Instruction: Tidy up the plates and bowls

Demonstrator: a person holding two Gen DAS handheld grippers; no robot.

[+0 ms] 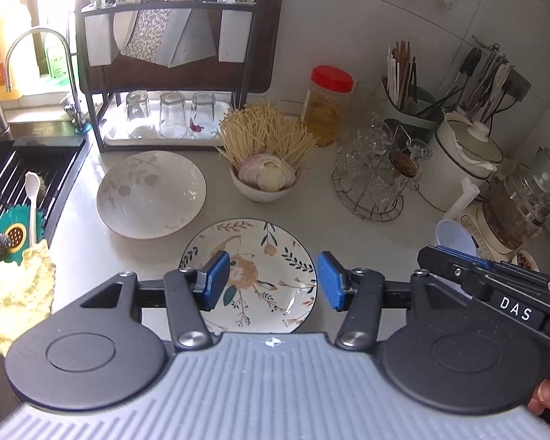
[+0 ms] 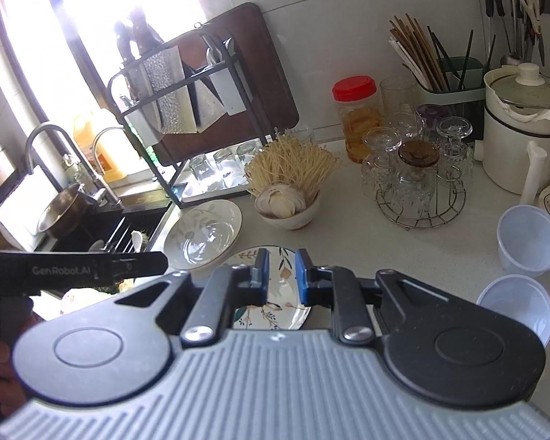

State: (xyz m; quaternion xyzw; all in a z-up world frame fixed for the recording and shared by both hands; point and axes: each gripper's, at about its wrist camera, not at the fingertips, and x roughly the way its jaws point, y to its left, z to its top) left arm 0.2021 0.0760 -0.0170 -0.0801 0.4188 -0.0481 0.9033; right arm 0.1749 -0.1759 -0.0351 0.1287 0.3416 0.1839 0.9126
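Directly ahead of the left gripper (image 1: 272,280), flat on the pale counter (image 1: 348,227): the flowered plate (image 1: 260,256), framed between the two blue pads, which stand wide apart and hold nothing. No contact visible between pads and plate; seemingly held above it, though height hard to judge from this view. Beyond the plate and a little to the left, near the sink (image 1: 14,183): the white bowl with grey leaves (image 1: 151,193), close to the plate but not touching it. Farther back, a small bowl with sliced onion (image 1: 264,179) and a bundle of thin mushrooms (image 1: 266,134), just beside the rack with glasses (image 1: 165,117). From the right gripper (image 2: 279,275), same flowered plate (image 2: 275,304) ahead and below, mostly hidden behind the fingers; jaws narrow, only a slim gap, empty. White bowl (image 2: 201,234) up and to the left there. Round plate, so no long axis to align with. Probably the left side better placed: plate centred in its open jaws, near rim closest. Likely need: lower toward the near rim, then pinch the edge. Two plastic cups (image 2: 524,267) at far right, well apart from the plate.
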